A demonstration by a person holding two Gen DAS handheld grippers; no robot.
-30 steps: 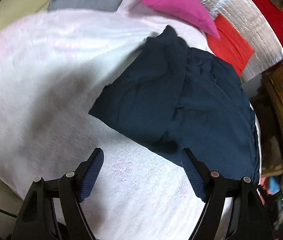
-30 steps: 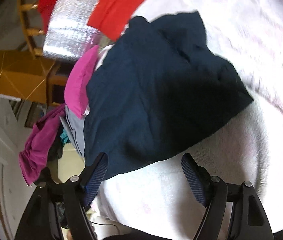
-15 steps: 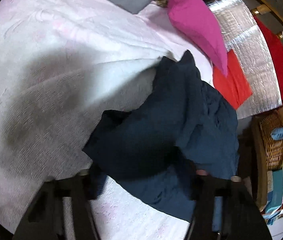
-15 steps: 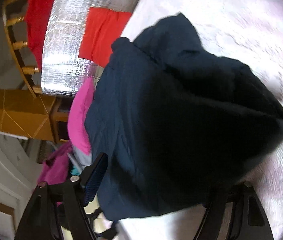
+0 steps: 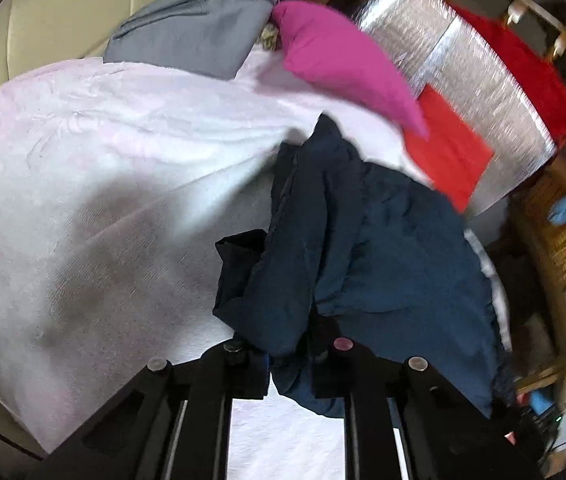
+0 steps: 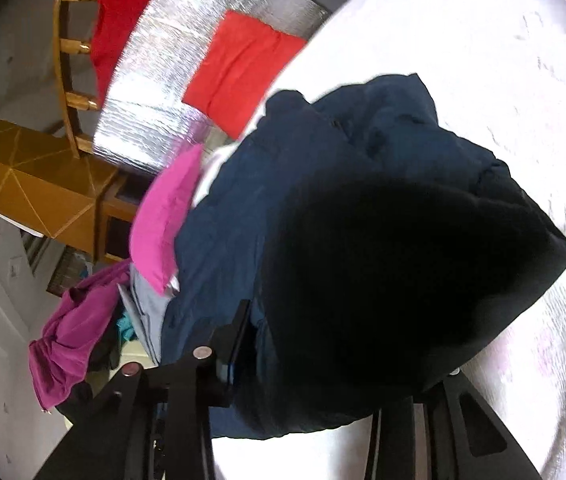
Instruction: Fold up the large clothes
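A navy garment [image 5: 363, 248] lies bunched on a white fleecy cover [image 5: 103, 160]. In the left wrist view my left gripper [image 5: 287, 354] has its jaws closing on a gathered fold at the garment's near edge, and the cloth is pinched between the black fingers [image 5: 249, 364]. In the right wrist view the same navy garment [image 6: 323, 184] fills the middle. It drapes over my right gripper [image 6: 335, 352], whose jaws are closing with a thick bunch of cloth between them. Its left finger [image 6: 241, 332] presses the cloth. The other finger is hidden under the fabric.
Beyond the garment lie a pink cloth [image 5: 335, 60], a grey garment [image 5: 195, 28], and a red cloth [image 5: 447, 148] on a silver foil mat [image 5: 463, 60]. A wicker basket [image 5: 563, 240] stands at the right. A purple garment [image 6: 71, 336] and a wooden cabinet [image 6: 23, 176] are at the left.
Both grippers went from open in front of the garment to closing on its near edge. The cloth has bunched up from lying flat, and the right camera has come closer.
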